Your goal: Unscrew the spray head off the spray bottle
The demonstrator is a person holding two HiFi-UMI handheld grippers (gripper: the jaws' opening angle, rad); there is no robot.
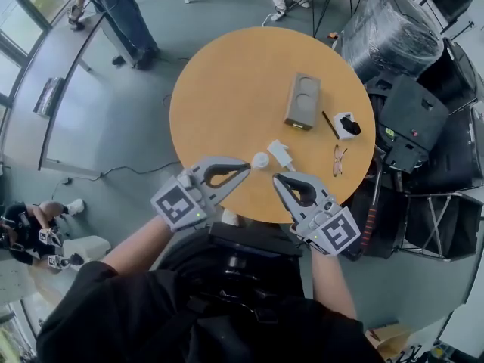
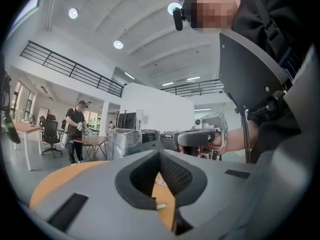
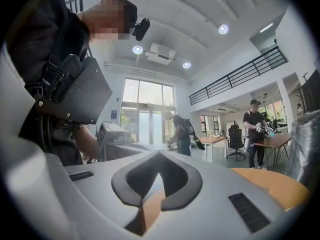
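Spray bottle (image 1: 278,153), apparently lying crosswise, rests just beyond left gripper (image 1: 247,167) and right gripper (image 1: 277,178), both pressed together and empty; left is nearer.

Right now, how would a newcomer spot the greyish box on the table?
Find the round wooden table in the head view. Just past its middle, on the side far from the person, lies the box. It is the largest thing there, a brownish-grey oblong with two round hollows on top, unlike the small white pieces and glasses nearer the person.
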